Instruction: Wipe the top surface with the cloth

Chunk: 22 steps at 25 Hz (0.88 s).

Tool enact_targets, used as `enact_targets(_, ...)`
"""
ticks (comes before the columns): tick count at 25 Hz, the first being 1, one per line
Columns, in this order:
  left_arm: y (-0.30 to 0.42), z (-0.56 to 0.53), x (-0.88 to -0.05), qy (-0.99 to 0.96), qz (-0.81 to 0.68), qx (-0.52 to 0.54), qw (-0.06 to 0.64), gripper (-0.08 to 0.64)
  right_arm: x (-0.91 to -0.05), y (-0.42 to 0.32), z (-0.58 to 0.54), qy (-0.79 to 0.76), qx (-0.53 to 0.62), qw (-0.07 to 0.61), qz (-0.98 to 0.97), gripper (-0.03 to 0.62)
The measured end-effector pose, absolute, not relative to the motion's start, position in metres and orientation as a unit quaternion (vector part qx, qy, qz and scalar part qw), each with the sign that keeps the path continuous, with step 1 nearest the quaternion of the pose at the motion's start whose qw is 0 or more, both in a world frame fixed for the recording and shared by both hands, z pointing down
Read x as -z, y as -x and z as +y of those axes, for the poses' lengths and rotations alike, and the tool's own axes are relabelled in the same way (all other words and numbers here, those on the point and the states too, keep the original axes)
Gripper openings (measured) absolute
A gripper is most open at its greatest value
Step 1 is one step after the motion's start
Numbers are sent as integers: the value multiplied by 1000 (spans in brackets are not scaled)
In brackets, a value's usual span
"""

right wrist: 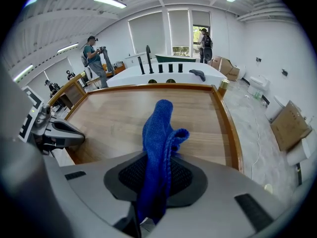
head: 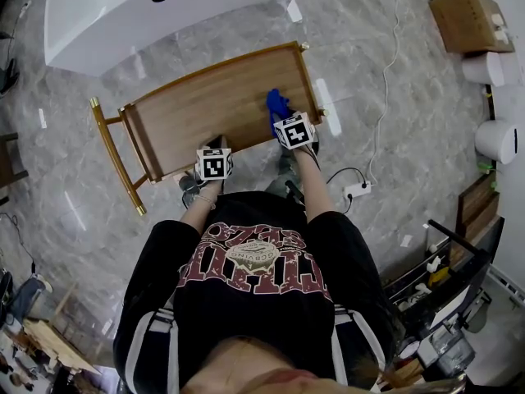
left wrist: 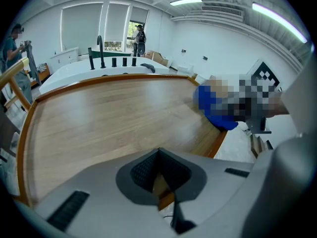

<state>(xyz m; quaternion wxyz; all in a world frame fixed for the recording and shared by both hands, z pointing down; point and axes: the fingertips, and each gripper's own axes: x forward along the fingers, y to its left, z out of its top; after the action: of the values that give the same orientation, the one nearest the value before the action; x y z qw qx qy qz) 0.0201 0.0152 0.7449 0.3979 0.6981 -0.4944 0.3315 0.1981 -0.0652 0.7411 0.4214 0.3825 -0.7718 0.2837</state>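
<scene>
Your right tongs pinch the blue cloth above the desk, ready to wipe; left tongs closed, empty.

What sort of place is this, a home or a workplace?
Likely a lab or workshop hall, not a home: a freestanding white bathtub, a cardboard box on the floor, ceiling strip lights.

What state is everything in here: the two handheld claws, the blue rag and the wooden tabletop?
Right gripper: shut on the blue cloth.
Left gripper: jaw tips together, nothing held, at the near edge of the wooden top.
The blue cloth: bunched, sticking out past the jaws over the top's right side.
The wooden top: level, raised rim, only the cloth over it.
</scene>
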Motion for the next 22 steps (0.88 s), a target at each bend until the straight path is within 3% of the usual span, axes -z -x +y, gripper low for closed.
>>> enact_targets(22,-21,18,-742,-701,-493,-334,392,48,-735,-258,-81,-438,-265,437,-740,89)
